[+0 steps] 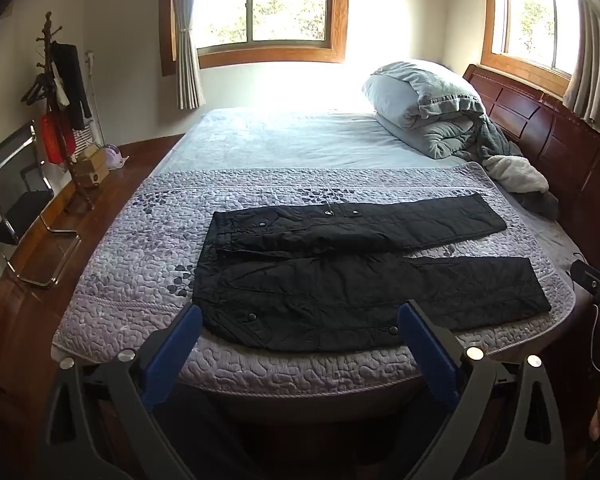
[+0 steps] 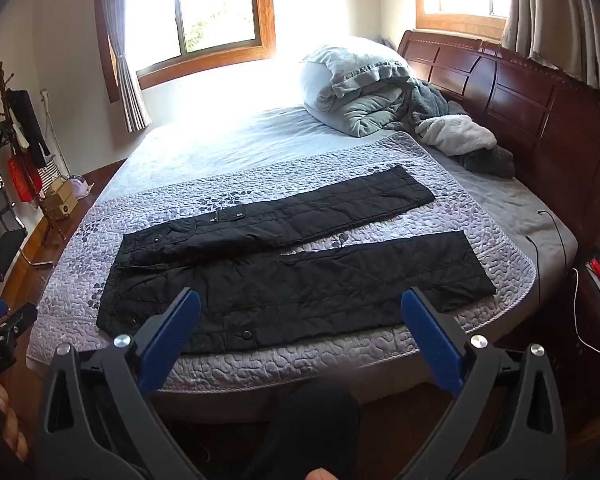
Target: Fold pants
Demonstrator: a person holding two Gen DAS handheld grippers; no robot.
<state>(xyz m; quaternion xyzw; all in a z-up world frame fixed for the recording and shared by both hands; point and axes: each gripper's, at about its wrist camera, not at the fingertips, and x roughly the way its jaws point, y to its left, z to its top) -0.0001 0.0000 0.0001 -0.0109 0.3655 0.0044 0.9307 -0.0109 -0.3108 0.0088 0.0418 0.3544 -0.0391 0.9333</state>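
We are at the very start — nothing folded yet. The black pants (image 1: 340, 276) lie flat on the quilt (image 1: 148, 240) near the bed's front edge, legs spread apart. Our left tool (image 1: 300, 332) and right tool (image 2: 300, 316) hang wide apart, empty. Next, we judge, comes pinching one leg's outer edge to bring it over the other.

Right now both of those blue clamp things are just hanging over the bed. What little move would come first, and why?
Probably lower both grippers to the near leg's edge. The black pants lie flat and unfolded on the quilt, legs apart, waistband to the left. The left gripper and right gripper are wide open, holding nothing, short of the cloth. Gripping that near edge would let the near leg fold over the far one.
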